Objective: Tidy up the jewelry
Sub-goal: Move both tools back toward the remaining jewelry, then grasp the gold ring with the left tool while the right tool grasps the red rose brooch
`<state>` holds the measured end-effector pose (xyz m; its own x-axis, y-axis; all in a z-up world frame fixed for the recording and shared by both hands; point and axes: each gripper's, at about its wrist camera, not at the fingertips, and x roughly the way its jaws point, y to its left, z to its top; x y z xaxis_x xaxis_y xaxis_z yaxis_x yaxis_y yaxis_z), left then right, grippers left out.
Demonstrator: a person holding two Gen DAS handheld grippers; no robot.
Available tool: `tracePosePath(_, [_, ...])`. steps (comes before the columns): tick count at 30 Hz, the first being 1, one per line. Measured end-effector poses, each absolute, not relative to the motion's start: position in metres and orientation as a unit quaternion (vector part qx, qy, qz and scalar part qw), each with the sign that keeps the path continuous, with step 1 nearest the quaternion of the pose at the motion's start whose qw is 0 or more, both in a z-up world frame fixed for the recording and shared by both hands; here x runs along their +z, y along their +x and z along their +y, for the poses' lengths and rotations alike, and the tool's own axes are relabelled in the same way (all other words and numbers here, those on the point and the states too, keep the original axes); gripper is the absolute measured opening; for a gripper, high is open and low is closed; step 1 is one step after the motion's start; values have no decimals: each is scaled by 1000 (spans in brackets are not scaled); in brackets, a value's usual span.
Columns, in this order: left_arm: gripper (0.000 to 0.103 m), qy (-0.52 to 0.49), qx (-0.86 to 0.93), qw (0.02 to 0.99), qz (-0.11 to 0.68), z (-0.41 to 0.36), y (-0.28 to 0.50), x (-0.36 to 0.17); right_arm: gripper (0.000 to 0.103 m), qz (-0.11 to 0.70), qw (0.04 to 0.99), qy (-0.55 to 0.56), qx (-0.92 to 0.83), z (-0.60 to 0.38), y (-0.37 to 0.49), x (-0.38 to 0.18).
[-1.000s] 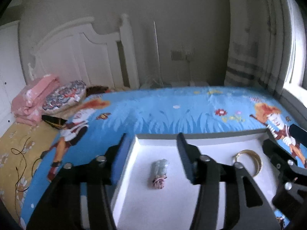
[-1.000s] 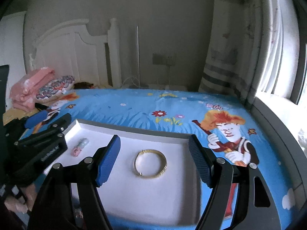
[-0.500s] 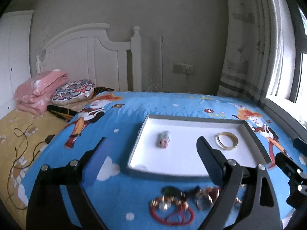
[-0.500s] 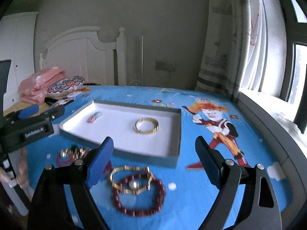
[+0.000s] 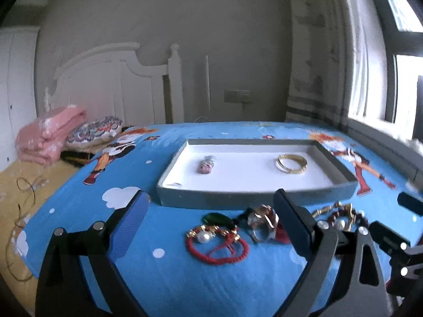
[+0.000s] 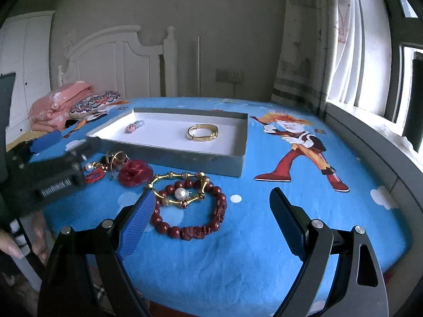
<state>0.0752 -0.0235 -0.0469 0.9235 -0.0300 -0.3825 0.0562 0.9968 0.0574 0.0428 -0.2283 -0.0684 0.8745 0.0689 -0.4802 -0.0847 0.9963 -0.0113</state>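
Both claws hung wide and empty, your right claw (image 6: 211, 211) over the dark red beaded bracelet (image 6: 189, 211) on the blue cartoon bedsheet (image 6: 264, 237). You'd want to pinch one side, clear of the gold bamboo-link bracelet (image 6: 179, 185) overlapping it, then lift over the near wall of the shallow grey tray (image 6: 169, 158); open bed lay rightward, your left claw (image 5: 208, 219) crowded the left.

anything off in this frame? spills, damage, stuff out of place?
No damage or spills. The tray holds only the gold bangle and a small pink piece. The other pieces lie heaped on the blue sheet before it, the gold link bracelet overlapping the red bead bracelet.
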Motion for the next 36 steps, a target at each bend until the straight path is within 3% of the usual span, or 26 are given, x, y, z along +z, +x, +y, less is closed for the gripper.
tracePosePath(13, [92, 58, -45, 970, 231, -49, 88, -68, 83, 244, 969, -19, 42, -227, 41, -70])
tracePosePath(16, [83, 54, -53, 971, 227, -49, 90, -66, 83, 245, 968, -24, 44, -225, 41, -70])
tracePosePath(18, [70, 42, -63, 969, 235, -49, 94, -67, 83, 245, 968, -28, 44, -223, 41, -71])
tracePosePath(20, [63, 33, -71, 966, 246, -48, 100, -68, 83, 244, 968, -32, 45, -221, 41, -71])
tracePosePath(25, [55, 29, -77, 965, 249, -48, 103, -73, 83, 245, 968, -40, 45, -214, 42, -71])
tracePosePath(28, [24, 36, -87, 964, 249, -50, 104, -74, 83, 244, 968, -45, 44, -209, 42, -70])
tracePosePath(36, [21, 27, -98, 967, 234, -38, 96, -64, 82, 246, 966, -40, 66, -190, 55, -65])
